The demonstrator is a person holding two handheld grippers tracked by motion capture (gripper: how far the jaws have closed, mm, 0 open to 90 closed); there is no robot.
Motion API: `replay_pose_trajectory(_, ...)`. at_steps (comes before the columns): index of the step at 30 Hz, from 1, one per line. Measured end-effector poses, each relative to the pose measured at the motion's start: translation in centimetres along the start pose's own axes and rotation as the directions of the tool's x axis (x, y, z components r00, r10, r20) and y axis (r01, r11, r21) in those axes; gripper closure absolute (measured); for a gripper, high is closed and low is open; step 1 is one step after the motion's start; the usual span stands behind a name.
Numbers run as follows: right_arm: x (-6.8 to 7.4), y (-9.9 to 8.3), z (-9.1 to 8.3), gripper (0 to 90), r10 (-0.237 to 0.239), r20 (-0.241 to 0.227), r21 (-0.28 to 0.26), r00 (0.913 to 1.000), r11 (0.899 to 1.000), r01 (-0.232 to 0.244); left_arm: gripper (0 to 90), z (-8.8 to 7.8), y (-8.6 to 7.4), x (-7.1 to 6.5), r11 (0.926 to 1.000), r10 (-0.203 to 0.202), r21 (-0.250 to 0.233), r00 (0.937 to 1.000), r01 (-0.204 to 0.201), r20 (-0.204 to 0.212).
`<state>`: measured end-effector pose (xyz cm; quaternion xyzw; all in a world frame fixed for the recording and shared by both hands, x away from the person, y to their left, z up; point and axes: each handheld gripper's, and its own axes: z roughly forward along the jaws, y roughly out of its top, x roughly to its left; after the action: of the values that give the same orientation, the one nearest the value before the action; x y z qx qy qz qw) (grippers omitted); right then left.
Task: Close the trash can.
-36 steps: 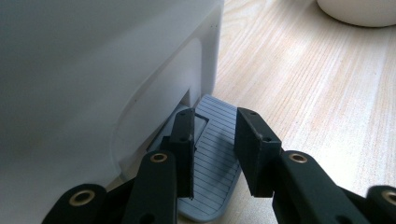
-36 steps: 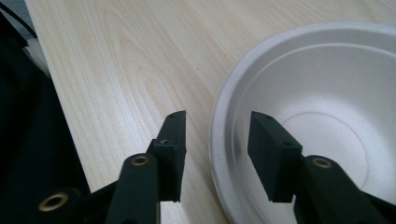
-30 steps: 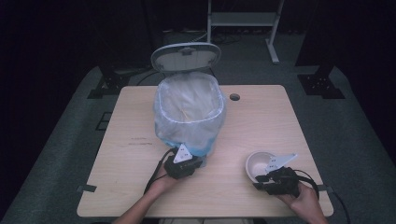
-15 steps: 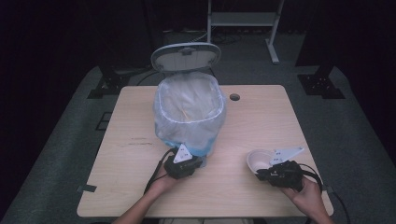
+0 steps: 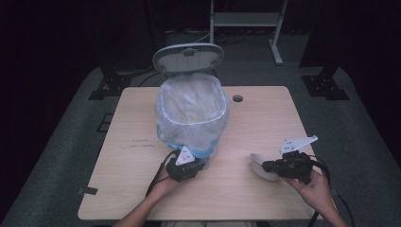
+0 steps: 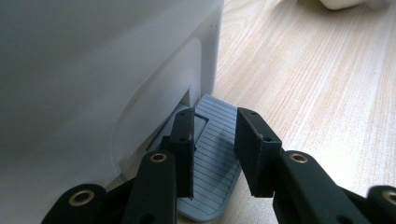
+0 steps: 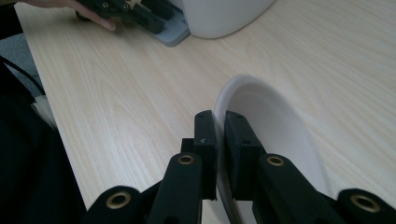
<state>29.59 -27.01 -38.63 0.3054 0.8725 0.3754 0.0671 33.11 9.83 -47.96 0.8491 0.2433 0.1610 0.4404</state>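
Observation:
A white pedal bin (image 5: 191, 113) lined with a clear plastic bag stands mid-table with its lid (image 5: 188, 57) up. My left gripper (image 5: 203, 163) rests its tips on the grey ribbed pedal (image 6: 217, 158) at the bin's base. Its jaws (image 6: 215, 119) are drawn in to a narrow gap with nothing between them. My right gripper (image 5: 265, 165) has just been closing and is now shut on the rim of a white bowl (image 5: 262, 174), which tilts up off the table. In the right gripper view the pads (image 7: 219, 119) pinch the bowl's edge (image 7: 275, 126).
The wooden table (image 5: 265, 118) has a cable hole (image 5: 237, 98) behind the bin. Dark floor, stand feet (image 5: 326, 85) and a metal frame (image 5: 246, 19) lie beyond the far edge. The left gripper (image 7: 140, 16) and pedal (image 7: 175, 32) appear far off in the right gripper view.
The right gripper closed on the bowl's rim and rose a little, tipping the bowl up from lying flat. The left gripper and the bin's lid kept still.

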Motion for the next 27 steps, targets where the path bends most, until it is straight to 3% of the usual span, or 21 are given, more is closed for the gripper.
replay_pose_trajectory(18, -0.9, 2.8, -1.9, 86.1, 0.017, -0.014, -0.055, 0.9997, 0.998, -0.018, 68.6, 0.0, 0.0, 0.0, 1.0, 0.0, -0.002, 1.0, 0.0, 0.002)
replay_pose_trajectory(27, -0.3, 5.2, -3.4, 86.1, -0.014, -0.011, -0.073, 0.9998, 0.997, 0.014, 68.6, 0.0, 0.0, 0.1, 1.0, 0.001, -0.002, 1.0, -0.001, 0.001)
